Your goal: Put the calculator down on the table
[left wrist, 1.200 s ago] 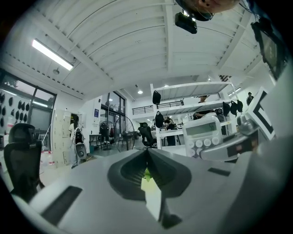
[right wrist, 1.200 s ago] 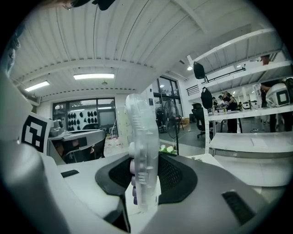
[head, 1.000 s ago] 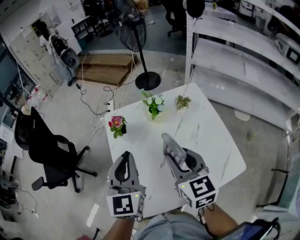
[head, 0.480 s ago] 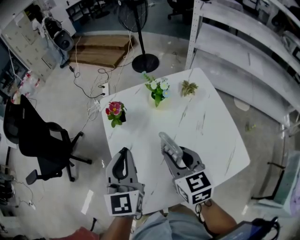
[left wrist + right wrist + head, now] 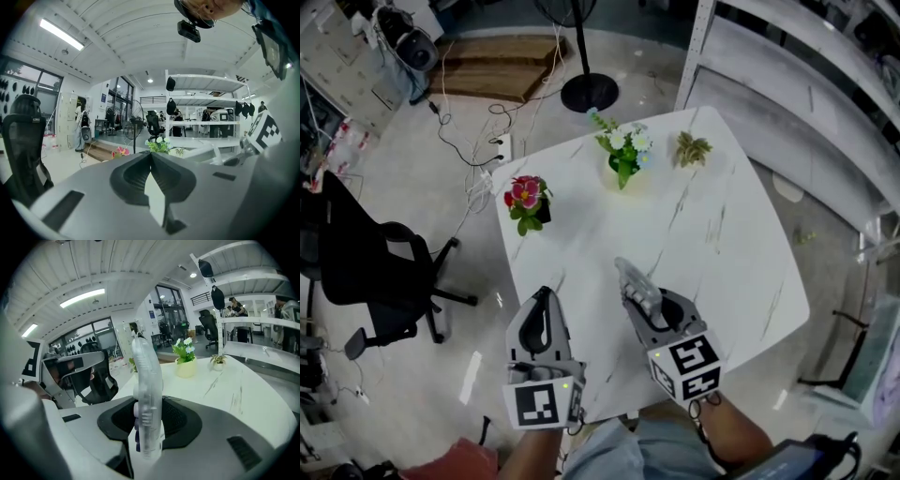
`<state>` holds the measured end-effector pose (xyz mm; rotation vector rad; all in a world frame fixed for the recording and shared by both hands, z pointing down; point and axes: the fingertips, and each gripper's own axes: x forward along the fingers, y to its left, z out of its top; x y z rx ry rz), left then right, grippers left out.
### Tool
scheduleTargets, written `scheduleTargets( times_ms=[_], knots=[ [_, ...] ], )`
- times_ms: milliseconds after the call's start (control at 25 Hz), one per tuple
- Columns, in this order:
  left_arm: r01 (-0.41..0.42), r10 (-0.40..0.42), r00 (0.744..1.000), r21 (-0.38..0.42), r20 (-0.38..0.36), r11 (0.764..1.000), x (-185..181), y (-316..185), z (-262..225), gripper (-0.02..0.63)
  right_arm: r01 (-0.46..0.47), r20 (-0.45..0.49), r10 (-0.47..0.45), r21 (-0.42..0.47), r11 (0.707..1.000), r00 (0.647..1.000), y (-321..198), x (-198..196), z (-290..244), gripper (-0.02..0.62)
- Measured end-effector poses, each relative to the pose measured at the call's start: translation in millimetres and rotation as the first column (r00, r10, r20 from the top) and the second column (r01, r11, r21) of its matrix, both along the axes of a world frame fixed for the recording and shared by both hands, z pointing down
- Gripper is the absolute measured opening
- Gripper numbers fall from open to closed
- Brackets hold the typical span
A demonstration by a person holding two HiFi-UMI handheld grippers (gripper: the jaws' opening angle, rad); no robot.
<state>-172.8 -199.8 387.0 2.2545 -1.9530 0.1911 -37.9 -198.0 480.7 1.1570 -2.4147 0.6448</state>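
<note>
My right gripper (image 5: pixel 649 302) is shut on the calculator (image 5: pixel 636 284), a pale, see-through slab held edge-on that sticks out past the jaws over the near part of the white marble-look table (image 5: pixel 722 234). In the right gripper view the calculator (image 5: pixel 146 399) stands upright between the dark pads, its buttons on the left side, with the table (image 5: pixel 234 380) spread out beyond it. My left gripper (image 5: pixel 542 298) hovers over the table's near-left edge. Its jaw tips meet in the left gripper view (image 5: pixel 151 154) with nothing between them.
At the table's far side stand a red-flowered pot (image 5: pixel 526 202), a white-flowered pot (image 5: pixel 623 155) and a small succulent (image 5: pixel 694 148). A black office chair (image 5: pixel 366 272) stands left of the table. A fan base (image 5: pixel 588 92) and white shelving (image 5: pixel 806 75) lie beyond.
Both grippers have sunk lower toward the tabletop, the right one still gripping the calculator. The head view has shifted, so the table sits lower and more central in it.
</note>
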Motion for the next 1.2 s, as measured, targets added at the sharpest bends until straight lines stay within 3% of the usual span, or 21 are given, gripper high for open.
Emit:
scheduleTargets(
  times_ms=[560,1200],
  knots=[
    [-0.014,0.011,0.999,-0.065,-0.035,0.998,0,-10,41,0.008,-0.009,-0.017,0.007,-0.128,0.992,1.0,7,-2,51,0.146],
    [-0.022,0.019,0.999,-0.093,-0.036,0.995,1,-23,53,0.008,-0.034,0.062,0.049,-0.226,0.973,0.997,-7,-1,59,0.147]
  ],
)
